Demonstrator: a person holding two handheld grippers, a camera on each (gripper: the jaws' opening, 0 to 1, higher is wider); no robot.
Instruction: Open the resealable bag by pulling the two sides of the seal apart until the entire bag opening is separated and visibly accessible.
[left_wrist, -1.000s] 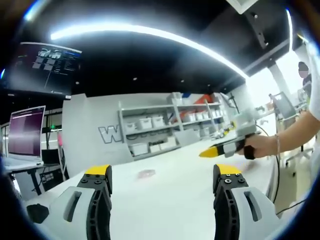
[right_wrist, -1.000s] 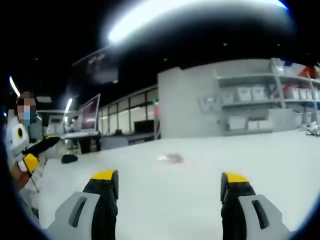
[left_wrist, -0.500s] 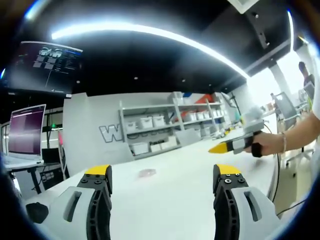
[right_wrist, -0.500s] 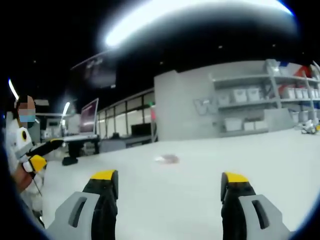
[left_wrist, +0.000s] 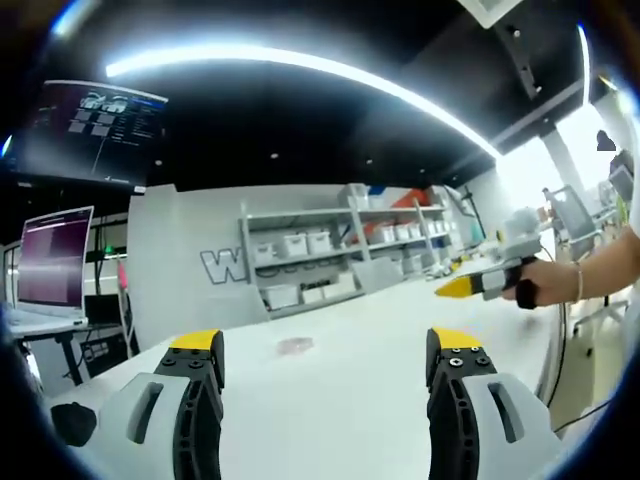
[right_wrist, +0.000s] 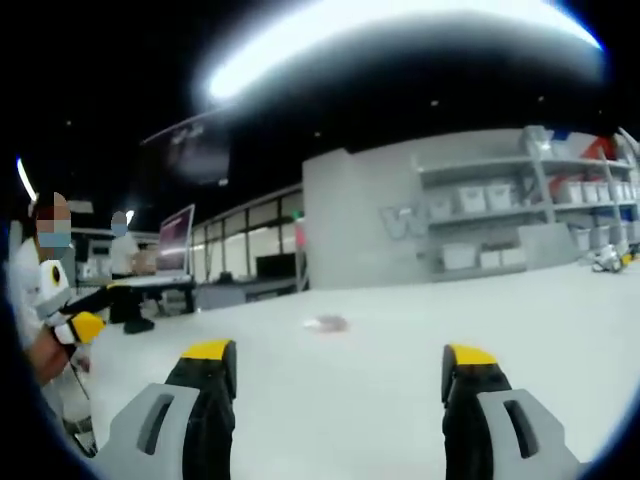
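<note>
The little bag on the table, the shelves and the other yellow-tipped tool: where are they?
bag (left_wrist: 295, 346), left gripper view, its middle.
shelves (left_wrist: 300, 268), left gripper view, the boxes.
right gripper (left_wrist: 462, 288), left gripper view, yellow tip.

The right gripper (right_wrist: 338, 385) is hovering over the white table (right_wrist: 400, 420), its jaws standing wide apart. A small bag (right_wrist: 326, 323) is lying flat well ahead. The left gripper (right_wrist: 82, 322) is showing at the left edge.

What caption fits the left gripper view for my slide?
Left tongs open above the white table, small resealable bag lying ahead, right tongs entering from the right.
</note>
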